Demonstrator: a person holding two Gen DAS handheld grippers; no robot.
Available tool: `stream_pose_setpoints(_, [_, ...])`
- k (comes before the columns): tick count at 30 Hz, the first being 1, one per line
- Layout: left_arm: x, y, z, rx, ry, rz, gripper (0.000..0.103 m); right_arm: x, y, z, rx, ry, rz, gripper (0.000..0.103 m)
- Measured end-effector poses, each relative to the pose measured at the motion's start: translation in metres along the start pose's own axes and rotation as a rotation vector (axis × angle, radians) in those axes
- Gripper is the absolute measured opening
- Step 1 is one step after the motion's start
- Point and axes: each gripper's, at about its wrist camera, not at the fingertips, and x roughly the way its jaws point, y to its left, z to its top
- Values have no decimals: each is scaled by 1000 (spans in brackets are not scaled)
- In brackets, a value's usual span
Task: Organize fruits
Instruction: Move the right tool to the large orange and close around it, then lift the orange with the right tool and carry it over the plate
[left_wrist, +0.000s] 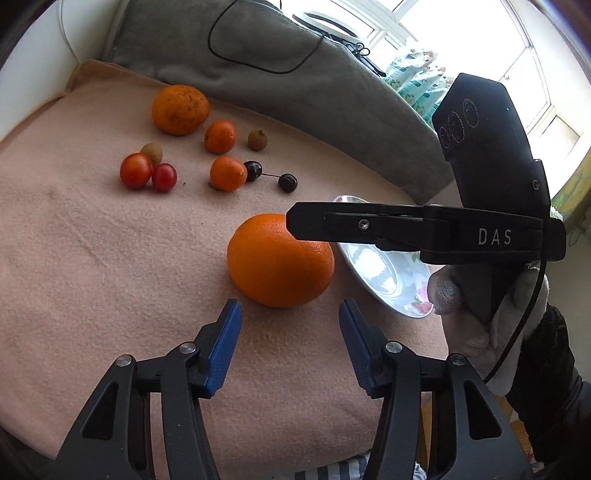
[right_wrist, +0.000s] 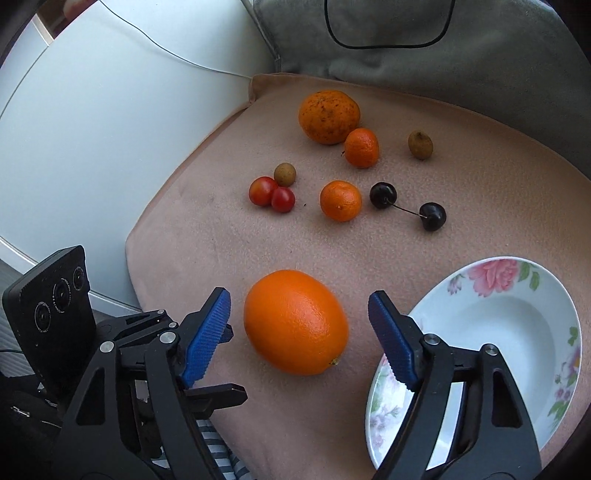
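A large smooth orange lies on the pink blanket near its front edge. My left gripper is open just short of it, the jaws wider than the fruit. My right gripper is open with its blue pads on either side of the orange, not touching; its fingers reach over the orange in the left wrist view. A white floral plate sits empty to the right of the orange.
Further back lie a speckled orange, two mandarins, two cherry tomatoes, two longans and a pair of dark cherries. A grey cushion backs the blanket; a white wall is left.
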Motion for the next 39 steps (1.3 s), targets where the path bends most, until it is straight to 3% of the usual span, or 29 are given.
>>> stream_pose_setpoints(23, [25, 9, 6, -29, 17, -9, 45, 35, -8, 6, 8, 121, 64, 73])
stream_pose_setpoints(39, [23, 3, 10, 8, 2, 12, 45, 35, -20, 6, 85, 117, 106, 73])
